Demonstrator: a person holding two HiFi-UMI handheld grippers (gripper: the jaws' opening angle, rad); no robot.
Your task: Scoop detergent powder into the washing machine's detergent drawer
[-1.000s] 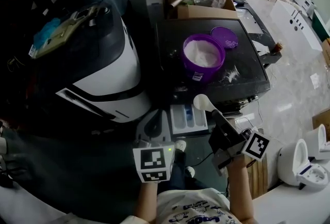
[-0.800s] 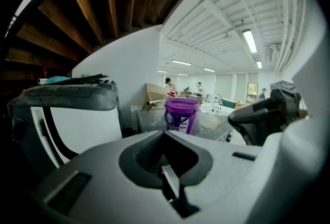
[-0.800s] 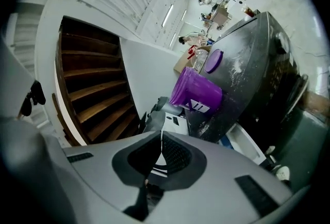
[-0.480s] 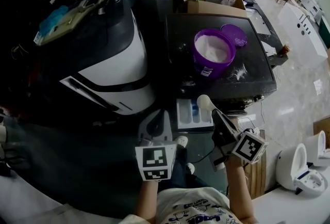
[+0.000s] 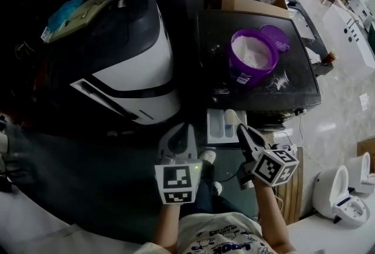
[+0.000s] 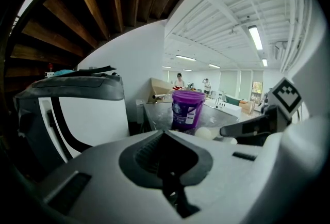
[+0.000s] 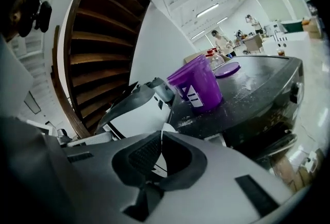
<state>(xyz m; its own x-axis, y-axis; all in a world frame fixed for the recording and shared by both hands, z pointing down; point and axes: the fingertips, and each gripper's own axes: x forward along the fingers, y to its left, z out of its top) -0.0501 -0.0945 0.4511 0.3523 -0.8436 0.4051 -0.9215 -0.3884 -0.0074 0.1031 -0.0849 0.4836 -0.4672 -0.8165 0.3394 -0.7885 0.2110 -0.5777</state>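
Scoop — white, rounded, above open drawer

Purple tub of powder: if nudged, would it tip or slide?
Probably slides rather than tips: the purple tub looks wide and nearly full, so likely bottom-heavy. Its lid lies beside it, so a hard shove might spill powder.

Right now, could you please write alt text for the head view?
The right gripper holds a white scoop over the open detergent drawer. The left gripper hangs shut and empty beside it. An open purple tub of powder stands on the dark washing machine.
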